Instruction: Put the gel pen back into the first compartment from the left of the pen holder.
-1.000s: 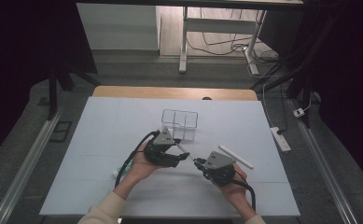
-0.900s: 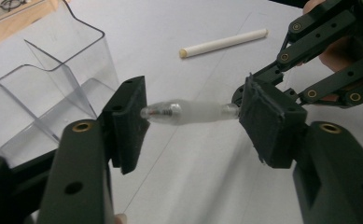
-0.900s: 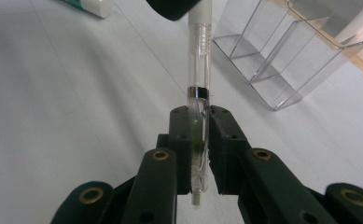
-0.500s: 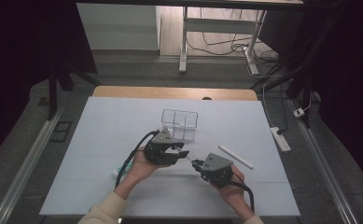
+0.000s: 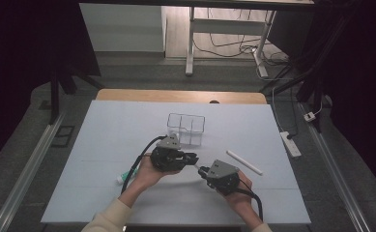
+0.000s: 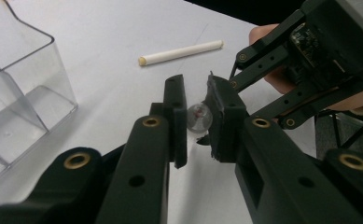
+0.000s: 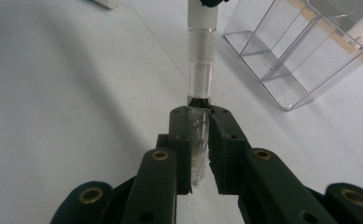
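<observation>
Near the clear organizer [image 5: 186,128], our right tool [image 5: 201,170] clamps the pen barrel [image 7: 200,70]; left tool [image 6: 198,116] has just been closing, now gripping its end — next, pull apart.

We reach in from the near edge with both forearms, sleeves pale at the cuffs, and hold the two hands close together above the table. Our left hand [image 5: 144,174] wraps the left tool [image 5: 191,158], which points to the right, toward the other one. Its jaws have just been closing, and their pads now press on something small between them. Our right hand [image 5: 238,195] carries the right tool [image 5: 201,170], aimed up and left so the two tips nearly meet (they stand just beside each other). The right jaws are clamped tight on what they hold. A black cable trails back from each tool along the wrist.
</observation>
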The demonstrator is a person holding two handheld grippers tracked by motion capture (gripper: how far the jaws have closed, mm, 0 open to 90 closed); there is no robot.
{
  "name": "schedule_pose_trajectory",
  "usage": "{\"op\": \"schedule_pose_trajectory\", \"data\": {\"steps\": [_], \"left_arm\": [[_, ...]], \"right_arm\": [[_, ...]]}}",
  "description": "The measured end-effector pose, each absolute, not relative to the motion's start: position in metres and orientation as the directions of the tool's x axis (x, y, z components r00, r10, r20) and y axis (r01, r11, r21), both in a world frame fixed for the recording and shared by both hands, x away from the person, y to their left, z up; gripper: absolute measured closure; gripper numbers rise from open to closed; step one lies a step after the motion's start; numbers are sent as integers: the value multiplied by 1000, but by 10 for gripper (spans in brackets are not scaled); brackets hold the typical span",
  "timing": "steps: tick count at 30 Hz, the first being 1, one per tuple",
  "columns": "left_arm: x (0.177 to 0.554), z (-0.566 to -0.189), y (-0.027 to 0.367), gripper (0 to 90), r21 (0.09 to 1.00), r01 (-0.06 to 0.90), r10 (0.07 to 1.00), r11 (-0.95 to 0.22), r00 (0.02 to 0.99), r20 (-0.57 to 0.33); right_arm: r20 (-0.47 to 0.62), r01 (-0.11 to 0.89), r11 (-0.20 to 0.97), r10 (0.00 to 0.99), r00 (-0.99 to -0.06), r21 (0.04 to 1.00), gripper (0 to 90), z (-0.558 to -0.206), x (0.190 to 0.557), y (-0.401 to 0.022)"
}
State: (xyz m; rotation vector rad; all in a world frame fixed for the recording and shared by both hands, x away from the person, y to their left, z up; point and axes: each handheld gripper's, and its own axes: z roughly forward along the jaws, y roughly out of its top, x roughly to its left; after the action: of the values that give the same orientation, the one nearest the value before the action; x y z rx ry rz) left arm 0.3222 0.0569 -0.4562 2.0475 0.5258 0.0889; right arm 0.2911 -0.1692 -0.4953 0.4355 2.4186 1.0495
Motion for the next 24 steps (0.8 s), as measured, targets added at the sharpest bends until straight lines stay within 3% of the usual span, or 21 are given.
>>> {"op": "schedule_pose_trajectory", "data": {"steps": [11,16,24], "left_arm": [[318,-455,51,792,835,301,407,-460,908,-103],[316,-454,51,792,830,278,443,-484,895,-41],[317,-454,52,794,827,289,466,-482,884,-37]], "right_arm": [[-251,126,648,457,-853,751,786,-498,292,-169],[-216,179,684,450,-866,707,808,-510,295,-167],[-211,177,686,442,-872,706,817,-510,293,-164]]}}
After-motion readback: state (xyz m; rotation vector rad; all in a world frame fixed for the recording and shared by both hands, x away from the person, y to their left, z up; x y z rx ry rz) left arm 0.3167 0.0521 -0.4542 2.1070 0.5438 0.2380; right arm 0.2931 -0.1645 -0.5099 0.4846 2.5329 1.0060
